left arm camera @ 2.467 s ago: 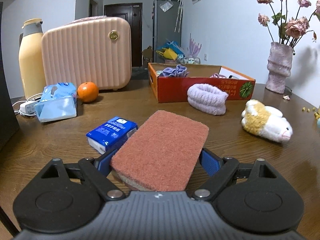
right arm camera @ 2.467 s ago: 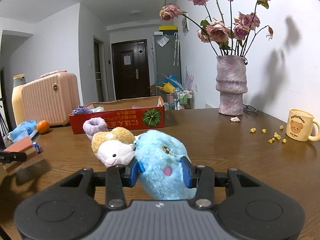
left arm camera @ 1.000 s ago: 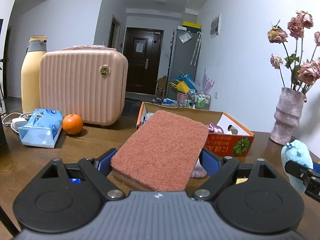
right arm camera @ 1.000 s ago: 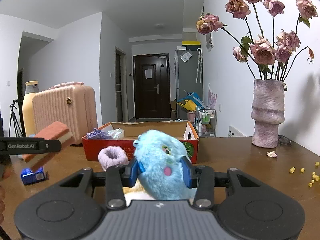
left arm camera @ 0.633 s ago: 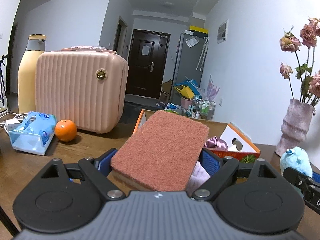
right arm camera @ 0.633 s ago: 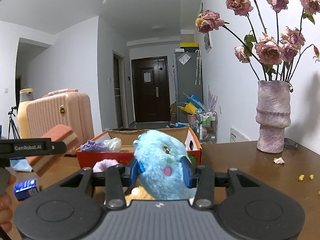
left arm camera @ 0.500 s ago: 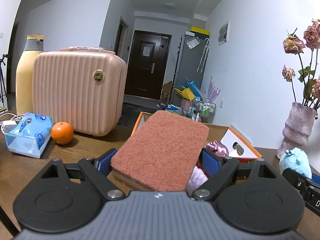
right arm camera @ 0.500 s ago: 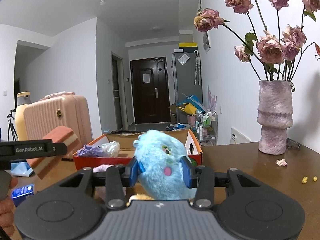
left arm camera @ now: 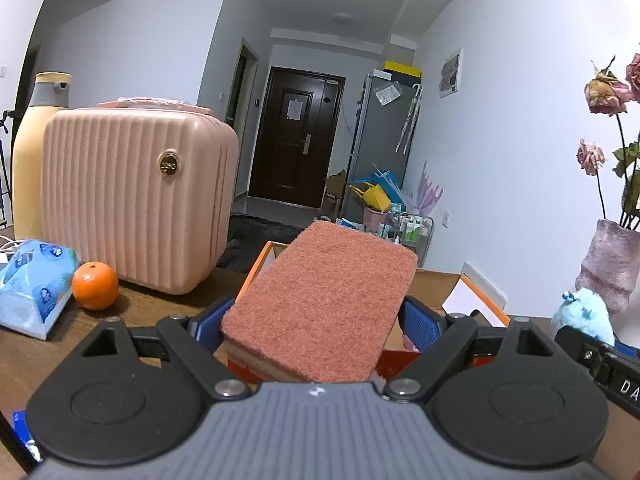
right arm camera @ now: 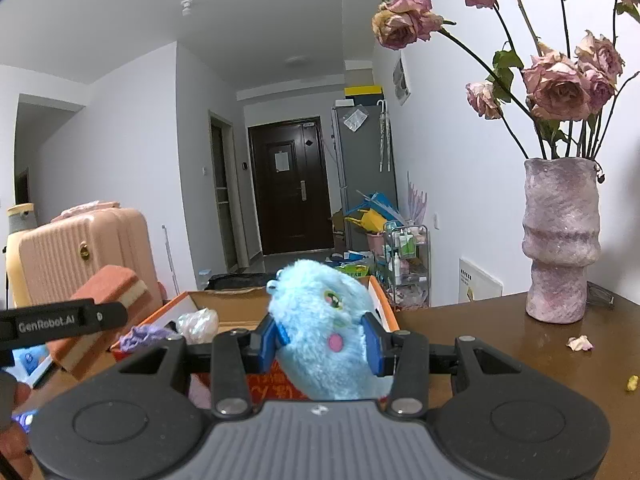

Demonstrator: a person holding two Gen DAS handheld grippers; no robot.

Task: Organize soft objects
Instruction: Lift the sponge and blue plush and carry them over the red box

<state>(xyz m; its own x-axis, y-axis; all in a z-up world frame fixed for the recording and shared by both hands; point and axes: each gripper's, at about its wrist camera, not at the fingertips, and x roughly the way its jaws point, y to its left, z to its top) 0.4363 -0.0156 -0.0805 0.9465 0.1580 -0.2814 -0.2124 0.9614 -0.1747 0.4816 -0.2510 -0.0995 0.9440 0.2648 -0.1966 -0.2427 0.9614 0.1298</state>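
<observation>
Gripping sponge (left arm camera: pixel 320 300) — left tool (left arm camera: pixel 316 324); right tool (right arm camera: pixel 322 338) clamps plush (right arm camera: pixel 324 328); box (right arm camera: pixel 384 312) ahead.

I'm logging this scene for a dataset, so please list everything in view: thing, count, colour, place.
sponge: 1, reddish-brown top over a tan layer, held in the left gripper
plush toy: 1, light blue, held in the right gripper
cardboard box: 1, red-orange, open, on the table ahead
purple fabric item: 1, inside the box
suitcase: 1, pink, ribbed, on the table at left
bottle: 1, cream yellow, behind the suitcase
orange: 1, in front of the suitcase
tissue pack: 1, blue and white, left of the orange
vase: 1, mottled pink, holding dried roses, on the table at right
table: 1, dark brown wood
left gripper: shut on the sponge
right gripper: shut on the plush toy
</observation>
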